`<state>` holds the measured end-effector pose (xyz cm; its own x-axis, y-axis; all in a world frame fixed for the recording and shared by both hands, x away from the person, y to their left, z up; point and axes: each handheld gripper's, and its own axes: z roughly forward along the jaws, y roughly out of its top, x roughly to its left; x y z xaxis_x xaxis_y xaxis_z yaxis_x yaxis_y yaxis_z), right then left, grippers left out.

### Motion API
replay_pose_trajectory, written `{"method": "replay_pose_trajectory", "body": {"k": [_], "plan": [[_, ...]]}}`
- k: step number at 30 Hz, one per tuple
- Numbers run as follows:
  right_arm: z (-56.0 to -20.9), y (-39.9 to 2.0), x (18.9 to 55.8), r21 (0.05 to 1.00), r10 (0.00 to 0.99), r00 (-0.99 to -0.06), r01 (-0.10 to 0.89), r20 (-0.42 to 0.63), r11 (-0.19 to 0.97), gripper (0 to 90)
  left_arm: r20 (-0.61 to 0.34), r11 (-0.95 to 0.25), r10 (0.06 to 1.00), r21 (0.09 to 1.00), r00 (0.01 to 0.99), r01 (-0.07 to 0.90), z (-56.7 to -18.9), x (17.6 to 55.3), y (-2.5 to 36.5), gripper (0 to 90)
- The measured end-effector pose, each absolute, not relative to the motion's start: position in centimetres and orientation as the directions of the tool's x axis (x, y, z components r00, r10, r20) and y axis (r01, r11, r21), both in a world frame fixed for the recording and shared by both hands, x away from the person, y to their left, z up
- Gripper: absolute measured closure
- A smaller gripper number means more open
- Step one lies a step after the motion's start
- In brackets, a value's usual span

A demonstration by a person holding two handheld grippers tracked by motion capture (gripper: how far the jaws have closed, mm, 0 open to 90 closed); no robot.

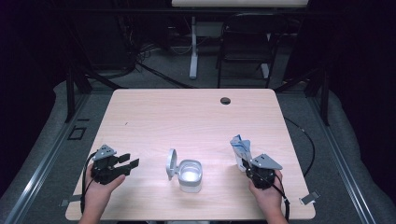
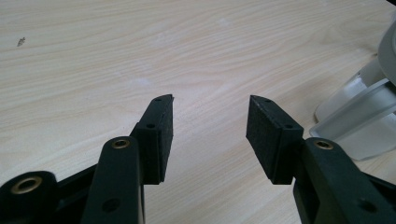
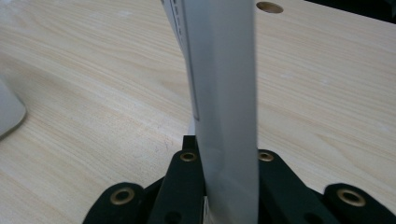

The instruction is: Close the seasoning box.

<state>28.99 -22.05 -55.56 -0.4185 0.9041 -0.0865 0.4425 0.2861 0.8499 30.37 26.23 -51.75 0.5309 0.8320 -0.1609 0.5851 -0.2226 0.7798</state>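
Note:
A white tub (image 1: pixel 190 176) with its round lid (image 1: pixel 172 164) flipped up on the left stands at the table's front middle. Its edge reaches into the left gripper view as the tub (image 2: pixel 359 116). To the tub's left, my left gripper (image 1: pixel 133 162) rests low over the wood. Its jaws are open with nothing between them, as the left gripper (image 2: pixel 210 121) shows close up. On the tub's right, my right gripper (image 1: pixel 246 164) is shut on the lower part of a blue and white packet (image 1: pixel 239 148). The packet (image 3: pixel 224 84) stands upright between the right gripper (image 3: pixel 227 158) jaws.
The light wooden table (image 1: pixel 187 116) has a dark cable hole (image 1: pixel 225 101) near its far edge, seen in the right gripper view as the hole (image 3: pixel 269 7). A black folding chair (image 1: pixel 247 42) and a white desk leg (image 1: pixel 193 51) stand on the floor beyond.

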Motion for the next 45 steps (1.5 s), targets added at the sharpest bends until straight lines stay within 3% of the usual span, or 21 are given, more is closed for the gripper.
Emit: {"method": "replay_pose_trajectory", "body": {"k": [22, 40, 45], "plan": [[-56.13, -22.38, 28.97, 0.846, 0.904, -0.418, 0.446, -0.091, 0.292, 85.5, -0.159, -0.223, 0.832, 0.781, 0.532, 0.584, -51.74, 30.38, 26.23, 51.7], [-56.0, -22.79, 28.56, 0.839, 0.902, -0.425, 0.46, -0.079, 0.29, 77.6, -0.157, -0.226, 0.828, 0.784, 0.538, 0.578, -51.51, 30.28, 26.1, 51.7], [-56.02, -22.76, 28.42, 0.837, 0.895, -0.439, 0.456, -0.083, 0.301, 71.3, -0.157, -0.225, 0.828, 0.786, 0.538, 0.576, -51.44, 30.22, 25.97, 51.6]]}}
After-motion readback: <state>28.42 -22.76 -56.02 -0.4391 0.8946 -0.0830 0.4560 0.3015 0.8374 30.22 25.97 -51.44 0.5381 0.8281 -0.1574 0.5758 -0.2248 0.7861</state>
